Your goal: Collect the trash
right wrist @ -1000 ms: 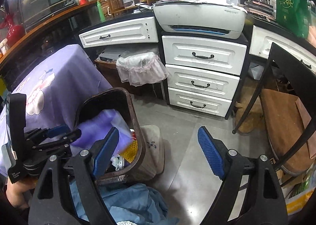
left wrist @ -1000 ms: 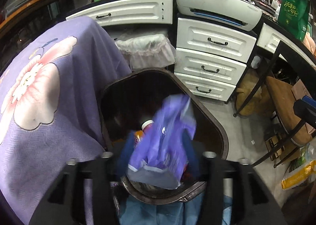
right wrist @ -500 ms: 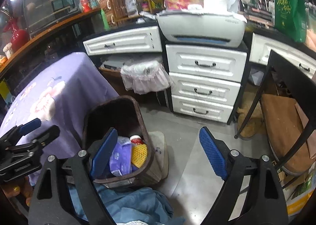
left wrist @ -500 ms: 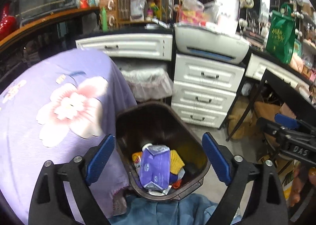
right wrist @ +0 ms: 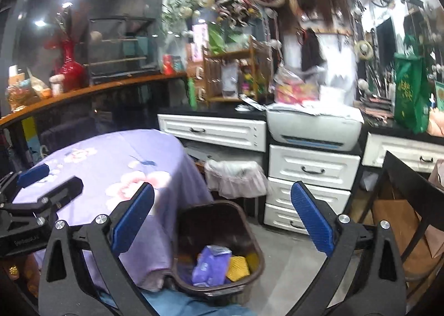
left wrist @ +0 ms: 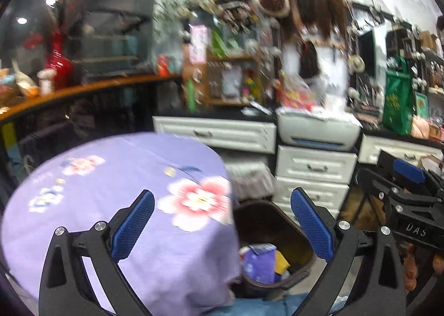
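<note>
Seemingly, from the left wrist, the left gripper (left wrist: 222, 228) has just been opening and stands wide with nothing between its pads; the purple packet (left wrist: 260, 263) lies in the brown bin (left wrist: 280, 285), tight against the surface's (left wrist: 116, 177) draped edge, which a careless swing could snag. From the right wrist, the right gripper (right wrist: 222, 228), also just opened wide and empty, hangs over the bin's rim; open floor (right wrist: 291, 260) lies right, before the drawers (right wrist: 310, 191).

Purple flowered tablecloth (right wrist: 116, 166), white drawers (right wrist: 313, 169) under a grey printer (right wrist: 313, 130), red vase (right wrist: 69, 66), green bag (right wrist: 409, 94).
</note>
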